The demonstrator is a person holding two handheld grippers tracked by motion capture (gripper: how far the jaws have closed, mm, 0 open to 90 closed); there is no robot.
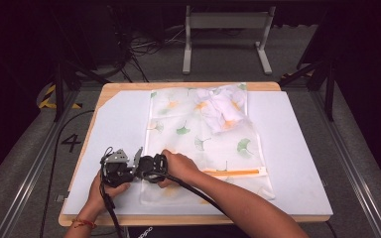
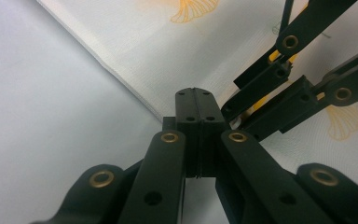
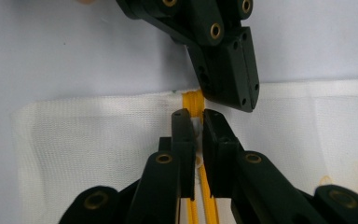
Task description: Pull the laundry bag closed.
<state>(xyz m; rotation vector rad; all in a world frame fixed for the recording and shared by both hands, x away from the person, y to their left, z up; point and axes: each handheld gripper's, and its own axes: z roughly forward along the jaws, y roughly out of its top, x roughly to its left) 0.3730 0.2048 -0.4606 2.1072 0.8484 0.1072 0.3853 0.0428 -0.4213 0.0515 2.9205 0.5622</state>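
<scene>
Dark room; grey floor with cables and a metal stand (image 1: pixel 226 34) beyond the wooden surface (image 1: pixel 188 86), floor numeral "4" (image 1: pixel 71 143) left of it. White board (image 1: pixel 297 148) covers the surface. Mesh laundry bag (image 1: pixel 198 134) with leaf print lies mid-board, white cloth (image 1: pixel 221 110) inside its far end. Left tool (image 1: pixel 138 163), jaws together, pinches the bag's near-left edge. Right tool (image 1: pixel 146 168) is clamped on the zipper pull (image 3: pixel 196 128) of the orange zipper (image 1: pixel 233 172), just beside it.

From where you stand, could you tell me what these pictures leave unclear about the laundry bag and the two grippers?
- High view: both gripper tips, hidden by the hands.
- Left gripper view: what the left gripper pinches, hidden by its shut jaws.
- Right gripper view: the zipper pull, mostly covered by the right gripper.
- High view: white clothes blurred inside the laundry bag.
</scene>
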